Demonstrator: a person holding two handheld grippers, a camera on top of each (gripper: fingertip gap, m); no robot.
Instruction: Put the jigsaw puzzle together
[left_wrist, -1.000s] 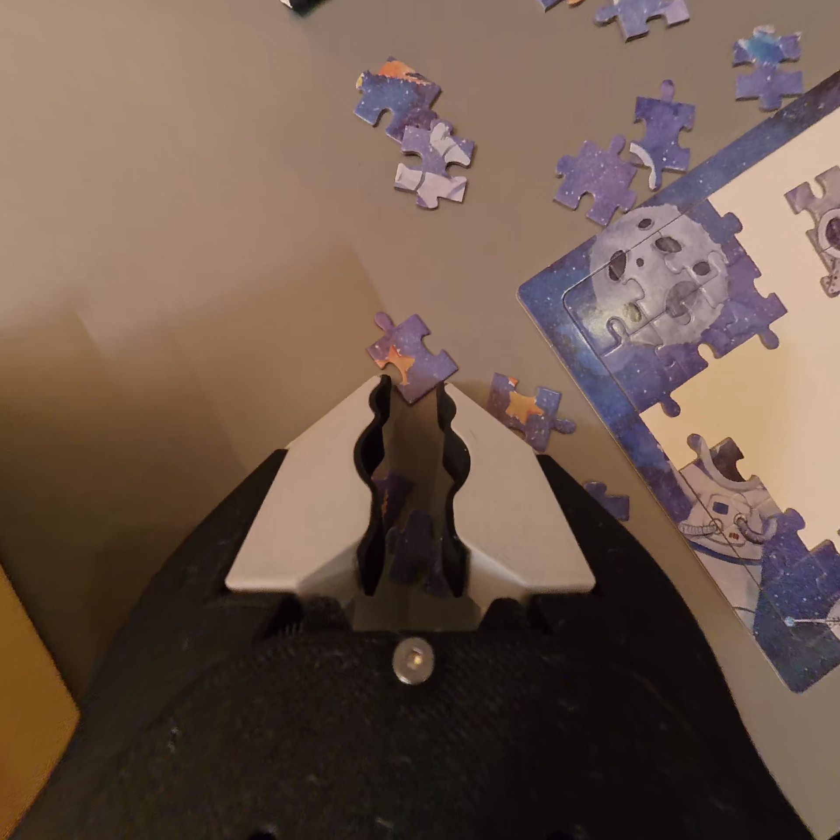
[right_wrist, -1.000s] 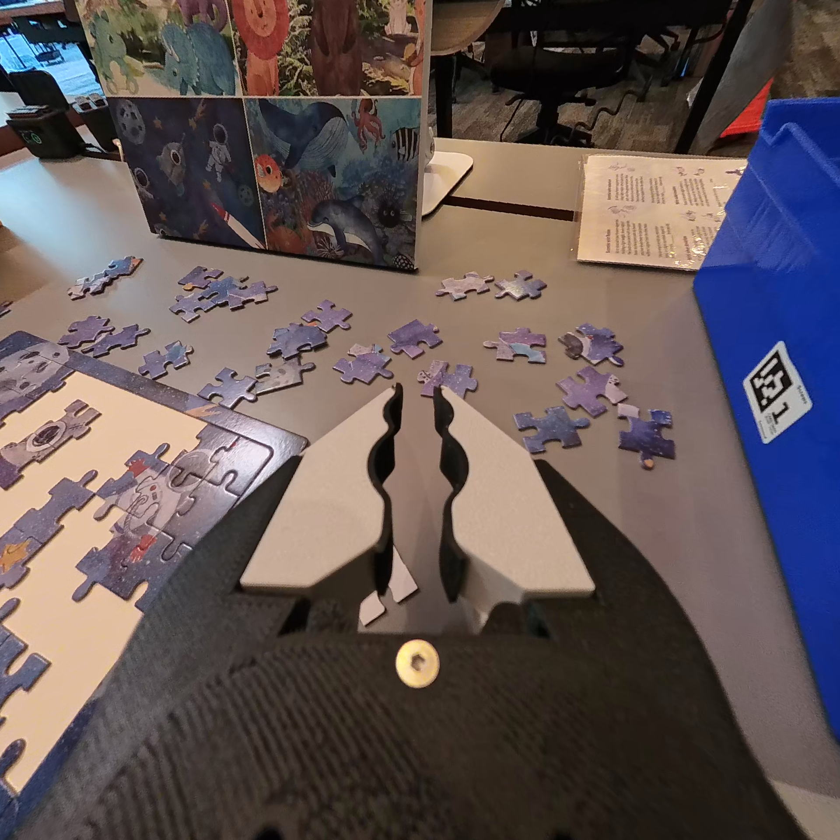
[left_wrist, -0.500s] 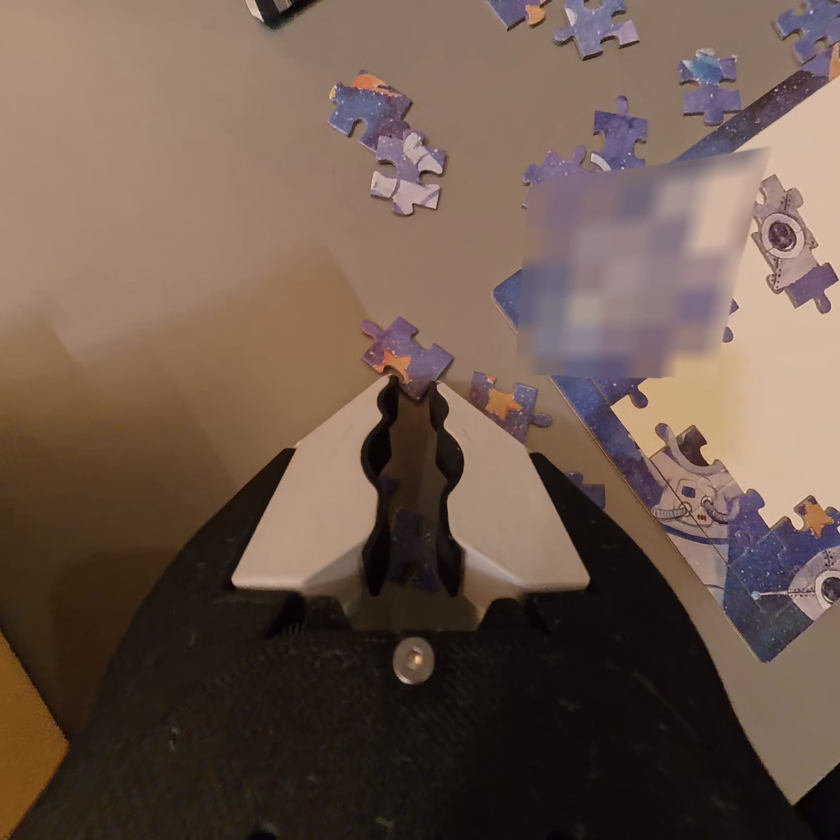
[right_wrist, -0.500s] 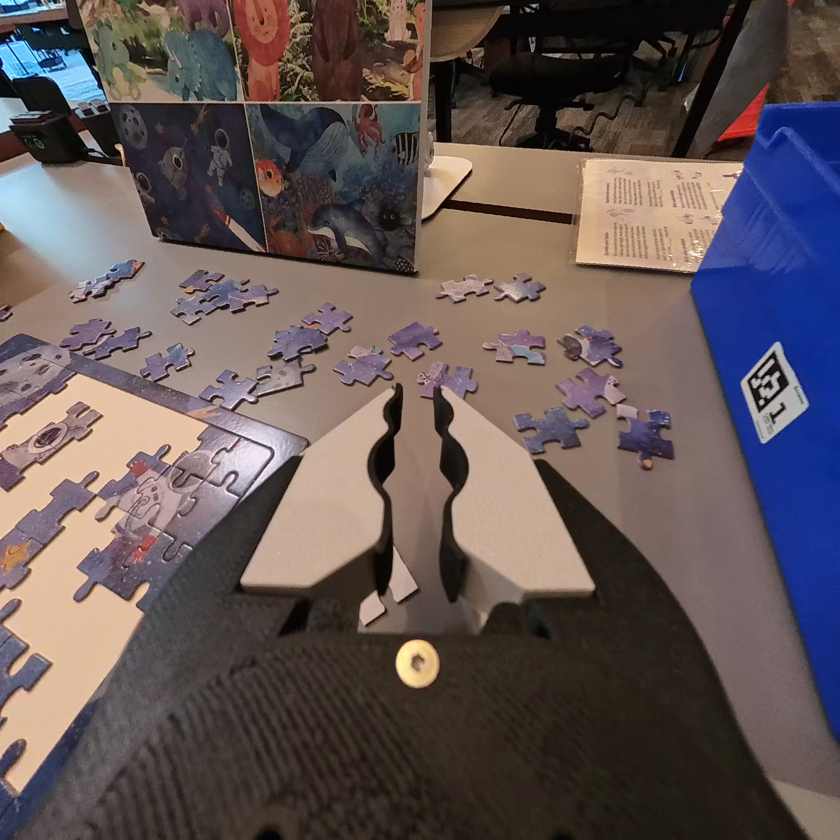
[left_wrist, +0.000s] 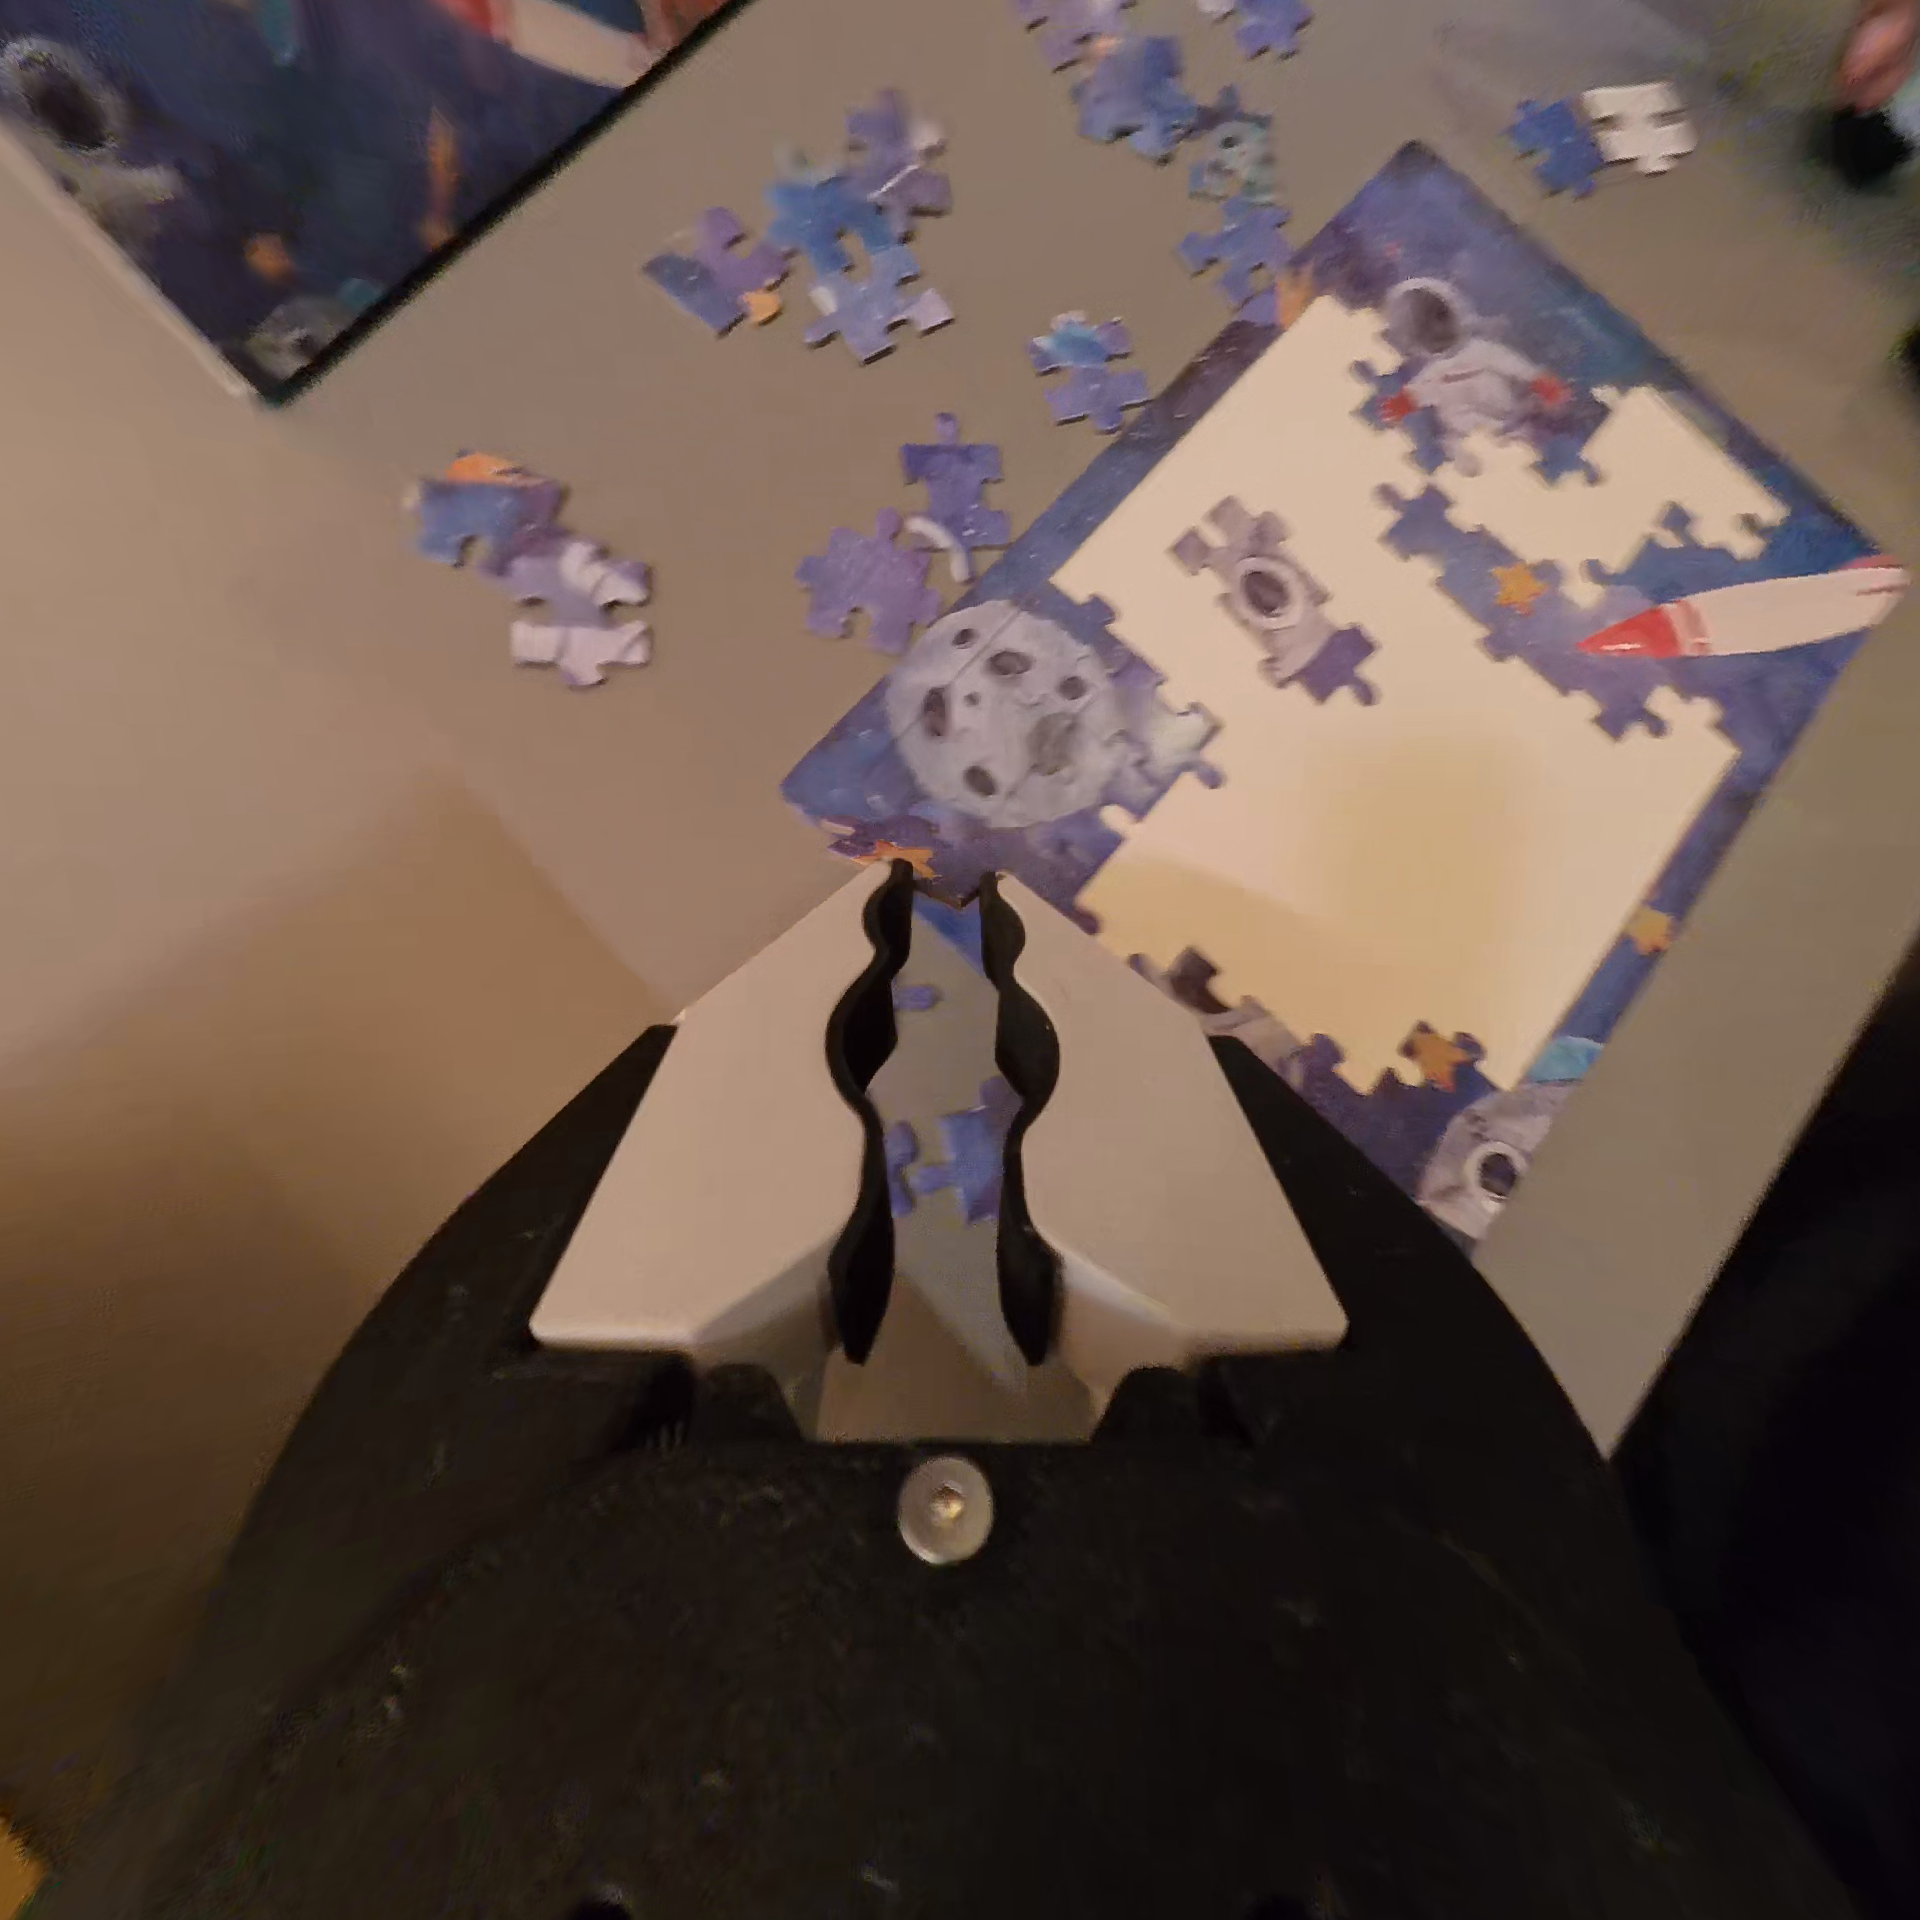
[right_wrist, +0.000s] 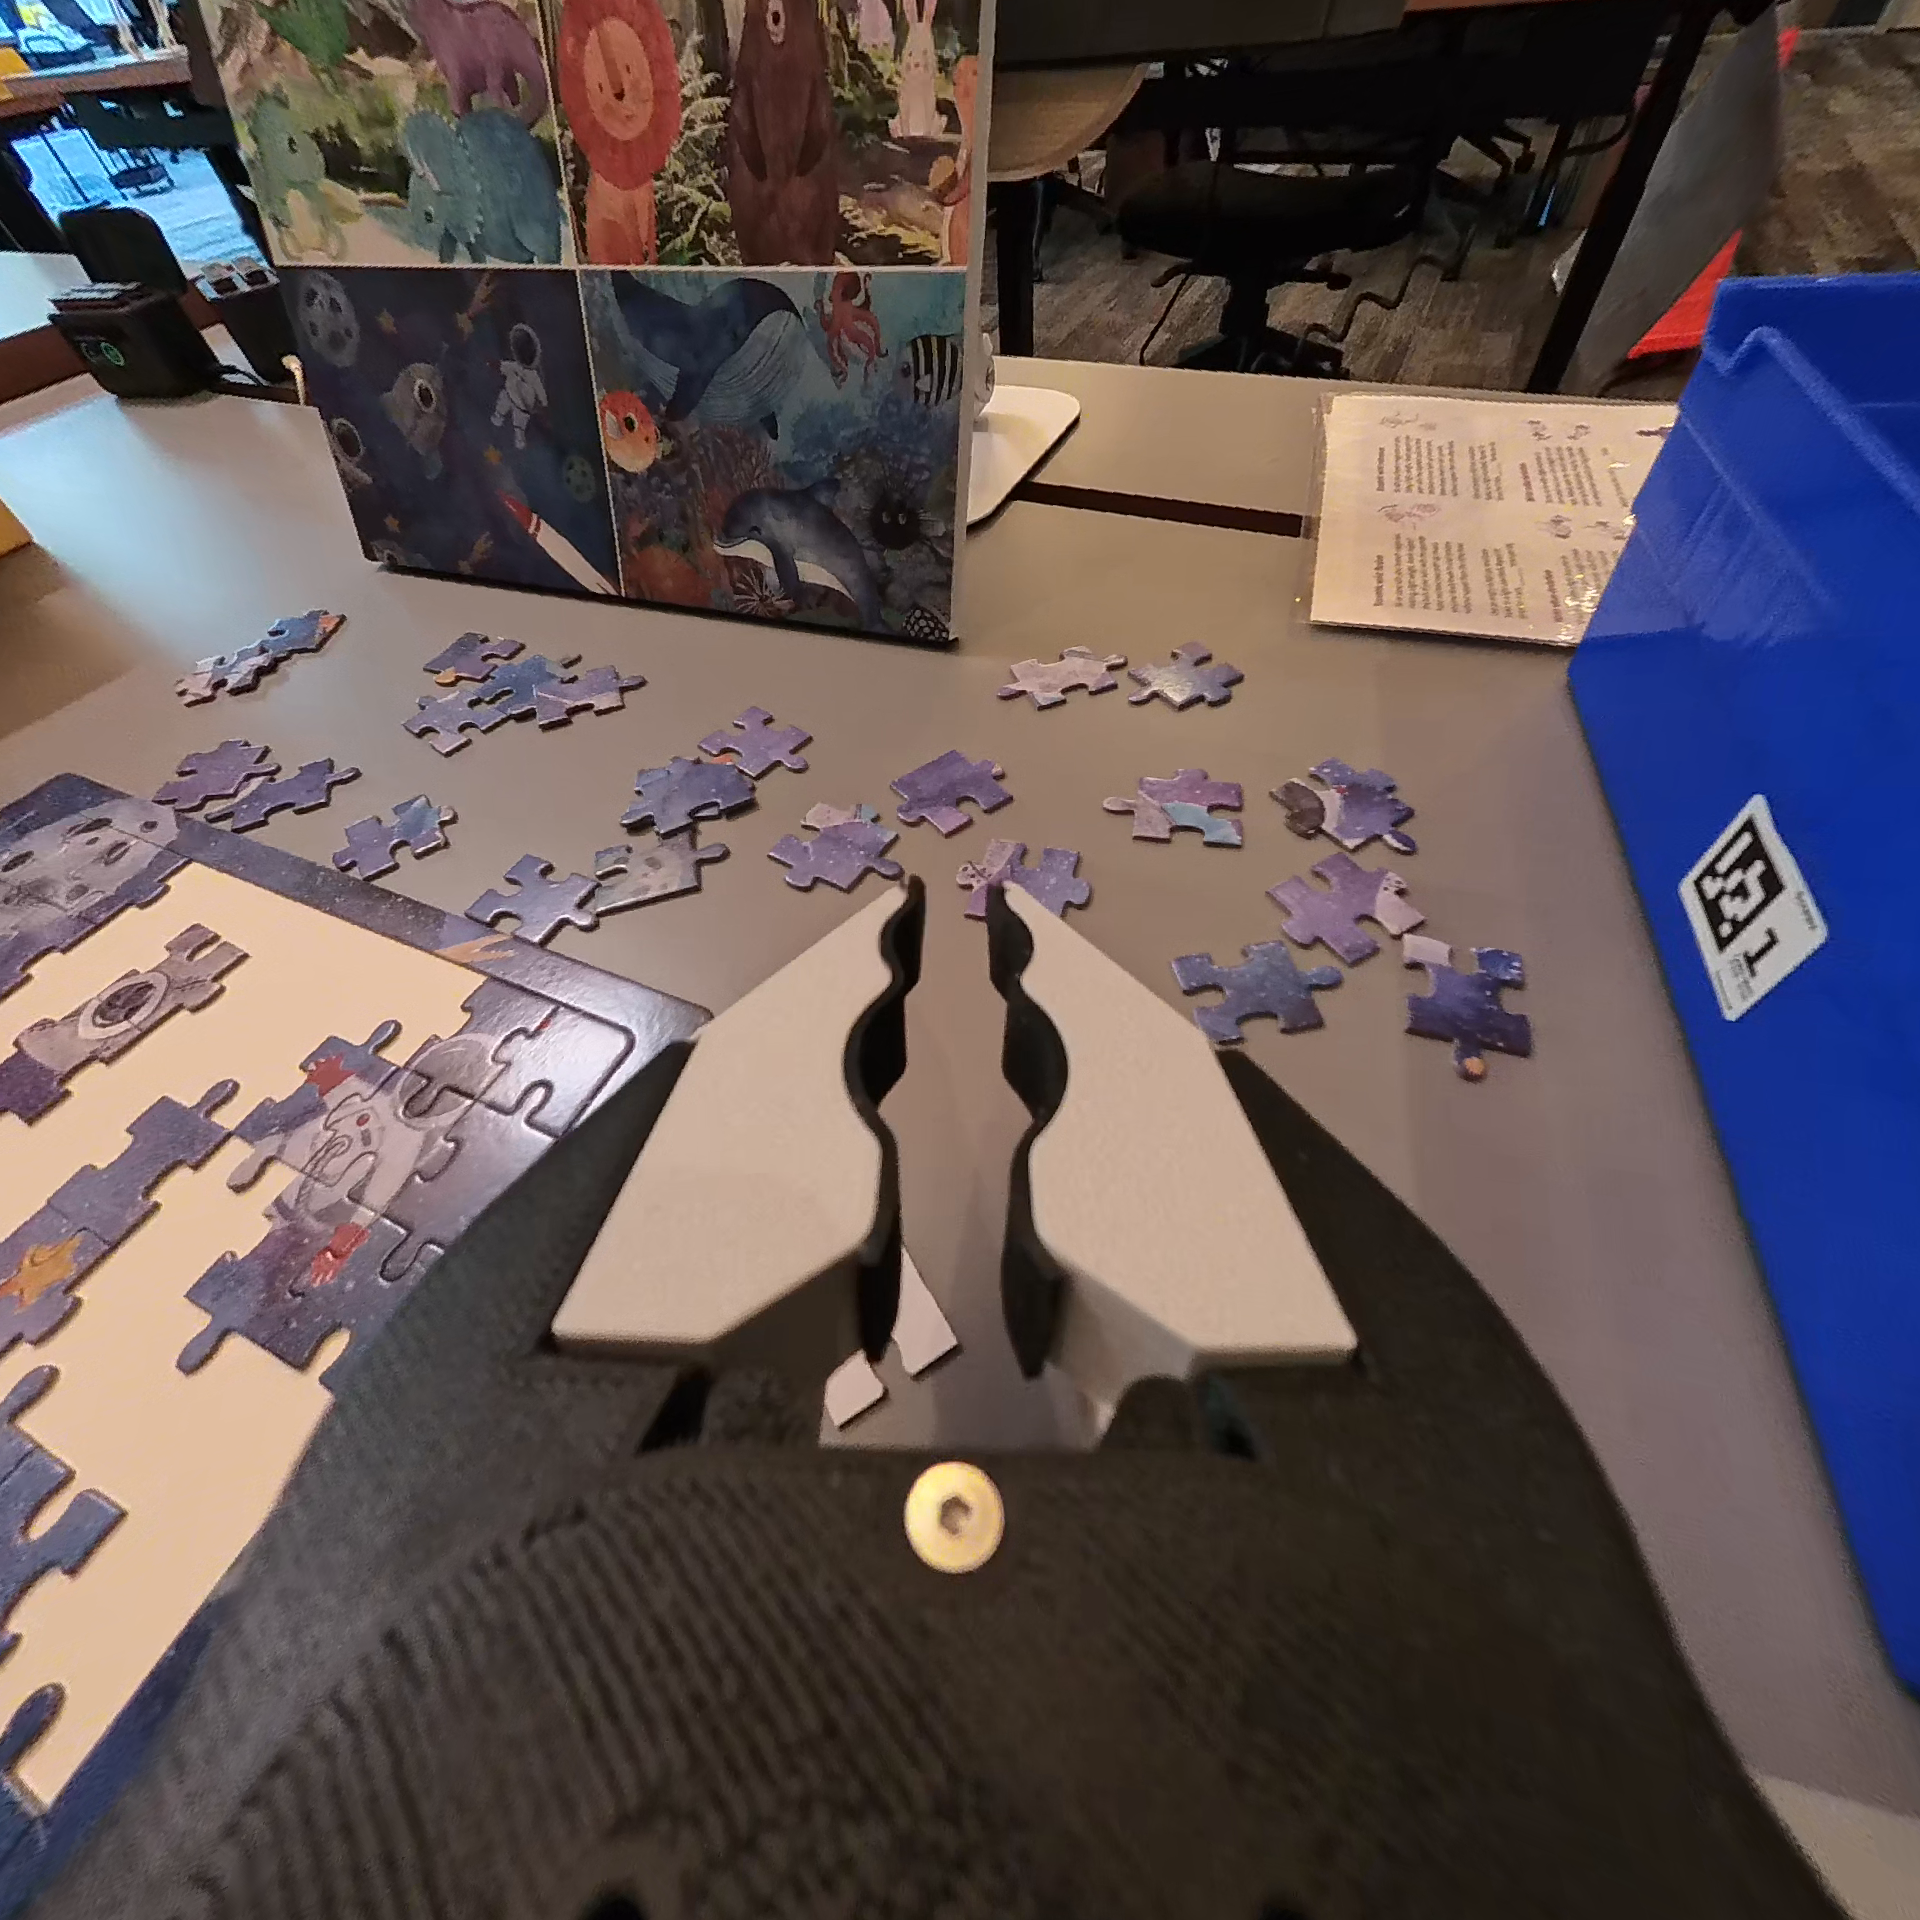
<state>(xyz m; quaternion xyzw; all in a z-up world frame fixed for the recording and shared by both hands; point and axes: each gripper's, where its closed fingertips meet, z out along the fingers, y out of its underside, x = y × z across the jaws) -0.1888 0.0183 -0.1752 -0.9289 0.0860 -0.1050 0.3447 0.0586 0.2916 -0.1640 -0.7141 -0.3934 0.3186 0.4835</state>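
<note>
Grey table (right_wrist: 1351, 1195) with scattered puzzle pieces, left gripper (left_wrist: 943, 883) pinching a purple puzzle piece with orange star (left_wrist: 902, 854) at its fingertips above the puzzle board (left_wrist: 1351, 831) corner, right gripper (right_wrist: 951, 896) narrowly open, bare, just before a loose purple piece (right_wrist: 1044, 873), blue bin (right_wrist: 1787, 831) at right.

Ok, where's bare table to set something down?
Bare grey table between the loose purple puzzle pieces and the blue plastic bin, and left of the blue-framed cardboard puzzle tray. Crowded between that tray and the upright picture-covered box.
</note>
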